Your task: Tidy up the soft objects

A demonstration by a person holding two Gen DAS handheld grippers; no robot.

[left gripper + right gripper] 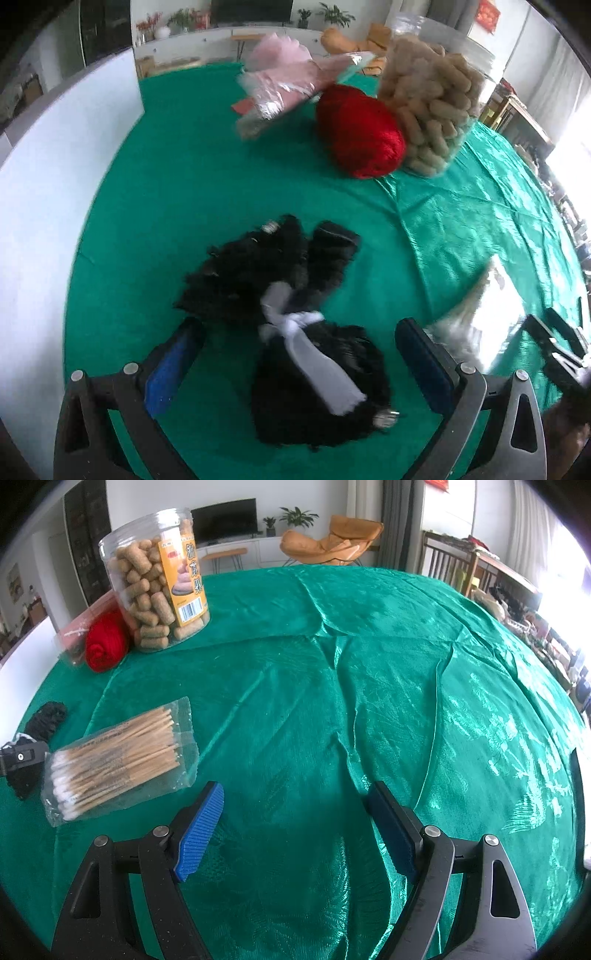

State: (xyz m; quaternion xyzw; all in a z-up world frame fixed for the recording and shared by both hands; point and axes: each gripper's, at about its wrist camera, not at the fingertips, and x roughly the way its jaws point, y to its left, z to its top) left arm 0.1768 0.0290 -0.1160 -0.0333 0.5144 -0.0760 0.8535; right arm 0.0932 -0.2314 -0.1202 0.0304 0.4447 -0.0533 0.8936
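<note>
We are holding the left gripper (pixel 299 354) spread wide over a black fuzzy bundle (pixel 280 317) tied with a white ribbon (pixel 314 354), its blue pads (pixel 166 373) standing either side of the bundle without touching it, so we judge the sorting is barely starting: nothing is being carried yet. The bundle is lying on the green tablecloth (pixel 155 192) close under the left gripper, apart from the group at the far side, where a red yarn ball (pixel 360 131) is resting against a clear jar of tan snacks (pixel 428 110) and beside a pink packet (pixel 284 81). We are keeping the right gripper (pixel 293 830) spread as well, pointing at bare cloth and holding nothing. The right wrist view is giving us what the left one blurs: a bag of cotton swabs (pixel 118 760) lying flat just left of the right gripper, and the jar's yellow label (pixel 184 579). The left wrist view alone is showing the whole bundle and its ribbon; the other view is catching only its black edge. Which spot the soft things are meant for, we cannot tell.
</note>
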